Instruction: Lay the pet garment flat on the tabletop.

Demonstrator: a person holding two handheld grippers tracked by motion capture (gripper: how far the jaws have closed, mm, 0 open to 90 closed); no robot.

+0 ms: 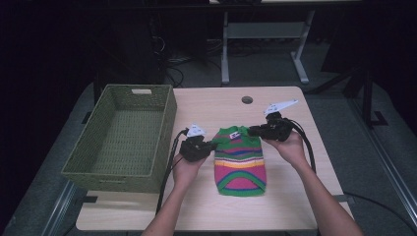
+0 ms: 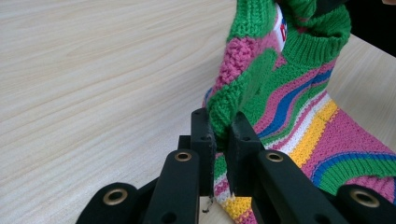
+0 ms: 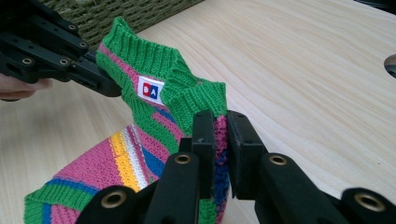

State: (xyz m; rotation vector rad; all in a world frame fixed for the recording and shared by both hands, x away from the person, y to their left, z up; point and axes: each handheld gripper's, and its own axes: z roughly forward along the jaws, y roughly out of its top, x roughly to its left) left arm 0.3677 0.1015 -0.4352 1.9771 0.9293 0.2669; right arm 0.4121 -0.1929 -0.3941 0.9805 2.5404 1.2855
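A small knitted sweater (image 1: 239, 162) with green, pink, yellow and blue stripes lies on the wooden table (image 1: 275, 206), its collar end toward the far side. My left gripper (image 1: 212, 145) is shut on the sweater's (image 2: 289, 93) left shoulder edge, its jaws pinching the green knit. My right gripper (image 1: 252, 131) is shut on the right shoulder beside the green collar (image 3: 196, 93). Both shoulders are lifted slightly off the table while the hem rests flat. In the right gripper view the left gripper (image 3: 109, 88) holds the far corner, and a small white label (image 3: 150, 89) shows inside the collar.
A green woven basket (image 1: 125, 140) stands empty at the table's left side. A round cable hole (image 1: 247, 100) sits near the far edge. Table legs and cables lie on the dark floor beyond.
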